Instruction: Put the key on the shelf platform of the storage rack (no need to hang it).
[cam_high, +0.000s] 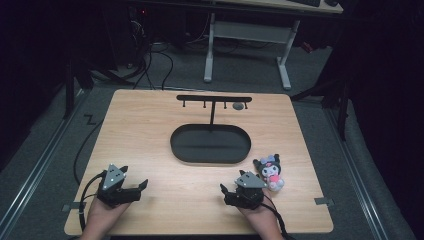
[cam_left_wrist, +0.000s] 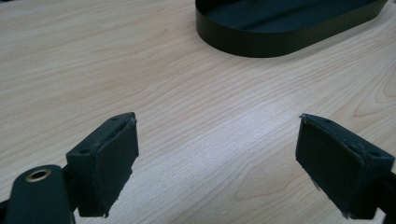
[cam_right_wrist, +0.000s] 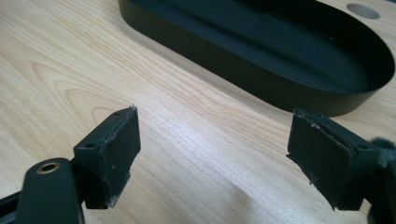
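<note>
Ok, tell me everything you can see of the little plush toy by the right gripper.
The plush toy is a small soft doll with a black hood or ears, a pale face and a pink body, with a pink spot on the head. It looks like fabric. It lies on the wooden table, toward its near right part, to the right of the black oval tray and apart from it. The open right gripper sits right beside it; whether they touch cannot be told.

Legible text, labels, brands, numbers, signs — none. No marking can be read on the wooden table (cam_high: 150, 130), the black oval tray (cam_high: 210, 157) with its hook stand (cam_high: 214, 98), or the plush toy (cam_high: 270, 171) — nothing on either pair of black jaws.
</note>
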